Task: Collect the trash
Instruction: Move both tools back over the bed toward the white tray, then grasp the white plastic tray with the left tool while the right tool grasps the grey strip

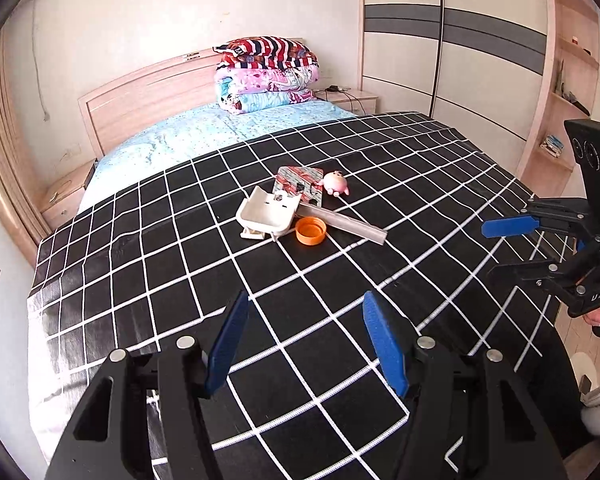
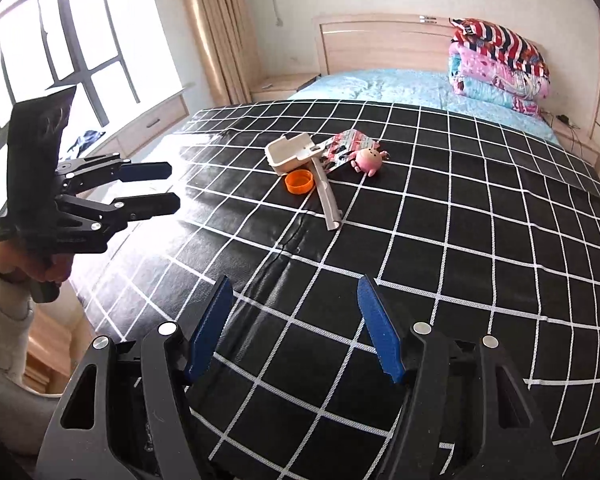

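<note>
A: What is the room like?

B: A bedroom with pale walls. A bed [image 1: 172, 140] with a light wood headboard carries a smooth black cover [image 1: 340, 280] crossed by a white grid, laid over a pale blue sheet. In the right wrist view a window [image 2: 60, 48] and beige curtain [image 2: 220, 32] stand at the far left; in the left wrist view a wardrobe [image 1: 460, 40] with grey bands fills the right.

A: Going left to right on the cover?

B: From the left wrist view: a cream plastic tray [image 1: 266, 214], boxy with a raised back, then a round orange cap [image 1: 310, 231] just beside its right corner. Behind them lies a flat printed wrapper [image 1: 300, 184], red and white. A long grey angled strip [image 1: 348, 226] runs rightward from the tray, and a small round pink toy [image 1: 336, 183] sits next to the wrapper's right edge. All are clustered mid-bed, well apart from both tools.

A: And the stack at the headboard?

B: Folded quilts [image 1: 266, 74], soft and puffy, striped on top, pink and blue below.

A: The fingers?

B: The left gripper [image 1: 306, 344] hangs over the near cover, its blue ridged fingers [image 1: 226, 344] apart with nothing between them. The right gripper [image 2: 294, 330] likewise stands spread and empty. A hand [image 2: 44, 268] in a cream sleeve grips the left tool's handle.
</note>
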`<state>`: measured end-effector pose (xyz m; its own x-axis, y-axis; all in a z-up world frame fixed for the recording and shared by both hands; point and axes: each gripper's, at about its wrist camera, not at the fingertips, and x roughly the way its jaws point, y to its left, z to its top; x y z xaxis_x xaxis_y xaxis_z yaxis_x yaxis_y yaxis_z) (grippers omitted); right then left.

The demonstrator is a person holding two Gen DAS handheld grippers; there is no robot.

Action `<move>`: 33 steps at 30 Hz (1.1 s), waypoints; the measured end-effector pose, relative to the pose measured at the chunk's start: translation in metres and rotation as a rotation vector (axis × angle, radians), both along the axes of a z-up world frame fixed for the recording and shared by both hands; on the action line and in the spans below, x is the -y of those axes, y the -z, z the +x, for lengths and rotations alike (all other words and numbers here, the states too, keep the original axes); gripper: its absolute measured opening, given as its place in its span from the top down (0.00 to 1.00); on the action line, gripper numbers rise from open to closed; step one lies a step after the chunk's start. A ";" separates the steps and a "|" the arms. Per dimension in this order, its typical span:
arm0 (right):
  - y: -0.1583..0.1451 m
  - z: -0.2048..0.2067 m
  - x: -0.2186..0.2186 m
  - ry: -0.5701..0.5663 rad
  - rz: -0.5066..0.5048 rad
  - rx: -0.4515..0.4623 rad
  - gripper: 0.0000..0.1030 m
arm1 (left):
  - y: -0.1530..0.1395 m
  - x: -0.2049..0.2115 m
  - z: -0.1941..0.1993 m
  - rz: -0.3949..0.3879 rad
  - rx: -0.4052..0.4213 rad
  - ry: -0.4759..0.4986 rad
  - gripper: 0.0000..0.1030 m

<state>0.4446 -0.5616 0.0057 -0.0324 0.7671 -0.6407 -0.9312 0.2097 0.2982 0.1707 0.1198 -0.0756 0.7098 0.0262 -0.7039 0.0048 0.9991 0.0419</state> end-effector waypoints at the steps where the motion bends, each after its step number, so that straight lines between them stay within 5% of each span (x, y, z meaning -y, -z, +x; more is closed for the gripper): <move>1: 0.001 0.002 -0.003 -0.001 -0.002 -0.003 0.37 | 0.001 -0.004 0.006 0.004 -0.004 -0.001 0.43; 25: 0.026 0.033 -0.084 0.018 -0.078 -0.025 0.42 | 0.043 -0.040 0.123 0.053 -0.080 0.045 0.38; 32: 0.029 0.032 -0.087 0.022 -0.098 0.016 0.57 | 0.046 -0.036 0.129 0.060 -0.068 0.072 0.38; 33: 0.030 0.032 -0.087 0.022 -0.100 0.027 0.65 | 0.046 -0.036 0.129 0.063 -0.067 0.073 0.38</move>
<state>0.4768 -0.4744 -0.0241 0.0023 0.6996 -0.7145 -0.9335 0.2578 0.2494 0.2996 0.1558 -0.1220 0.6628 0.0218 -0.7485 0.0825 0.9914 0.1020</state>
